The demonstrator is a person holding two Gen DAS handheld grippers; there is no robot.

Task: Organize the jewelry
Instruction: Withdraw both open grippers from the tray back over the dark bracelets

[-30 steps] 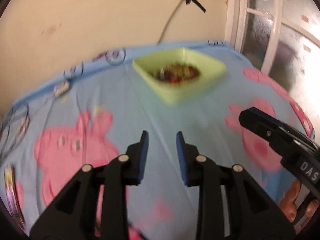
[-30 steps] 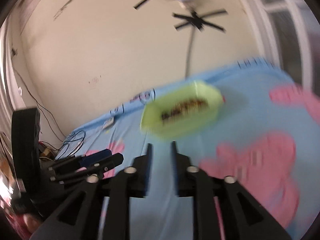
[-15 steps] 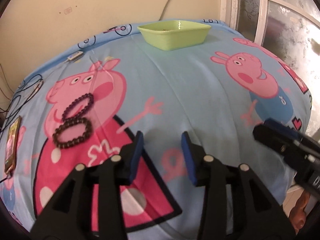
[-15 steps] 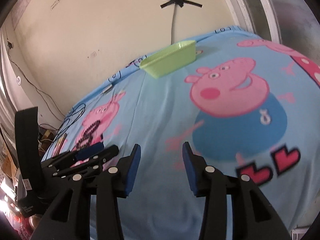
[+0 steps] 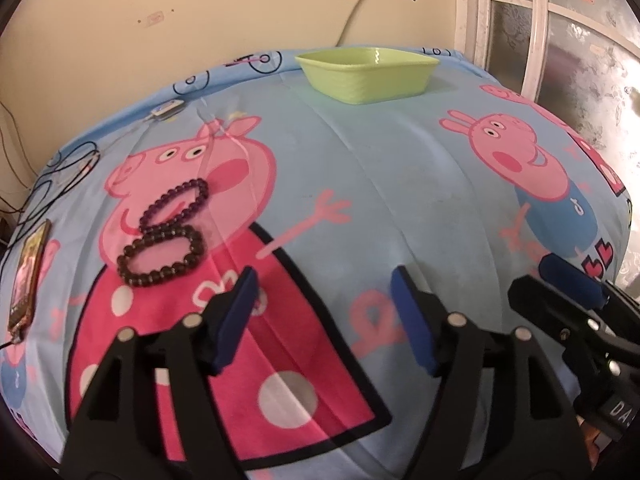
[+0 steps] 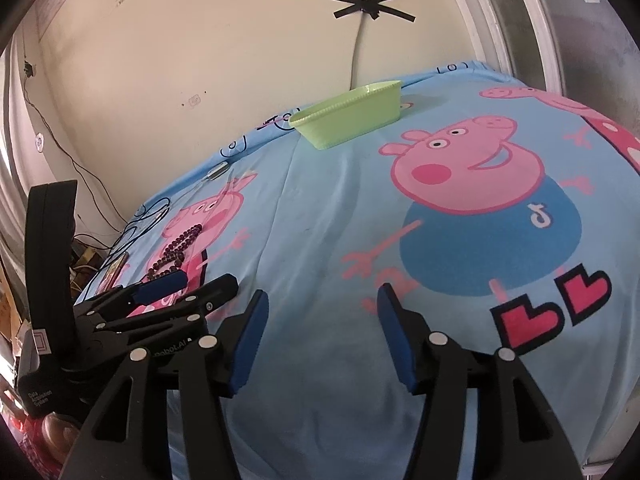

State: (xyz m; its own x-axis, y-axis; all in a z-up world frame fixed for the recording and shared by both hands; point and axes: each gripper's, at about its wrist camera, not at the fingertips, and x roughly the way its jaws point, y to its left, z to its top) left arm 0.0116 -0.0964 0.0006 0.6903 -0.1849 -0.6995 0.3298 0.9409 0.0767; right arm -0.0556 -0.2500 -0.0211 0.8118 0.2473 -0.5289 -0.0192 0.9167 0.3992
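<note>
Lying on a bed sheet [image 5: 360,168] printed with pink cartoon pigs, 2 bead bracelets sit side by side and touching on the near left: a purple bracelet [image 5: 176,208] just beyond a dark brown bracelet [image 5: 160,256], both on the pig's face and red dress. From the right wrist view the same beads [image 6: 176,248] show as a small dark cluster at far left. A green tray [image 5: 368,74] stands at the far edge of the sheet near the wall, well apart from the bracelets; both views see it from a low angle, so its contents cannot be told. A phone [image 5: 28,276] lies at the left edge of the sheet, beside some dark cables [image 5: 68,176].

The left hand-held gripper [image 5: 322,288] hovers over the near part of the sheet with its blue-padded fingers spread wide and nothing between them; the bracelets lie just left and beyond its left finger. The right hand-held gripper [image 6: 322,312] is also spread wide and holds nothing, above plain blue fabric to the right. Each gripper appears at the edge of the other's view.
</note>
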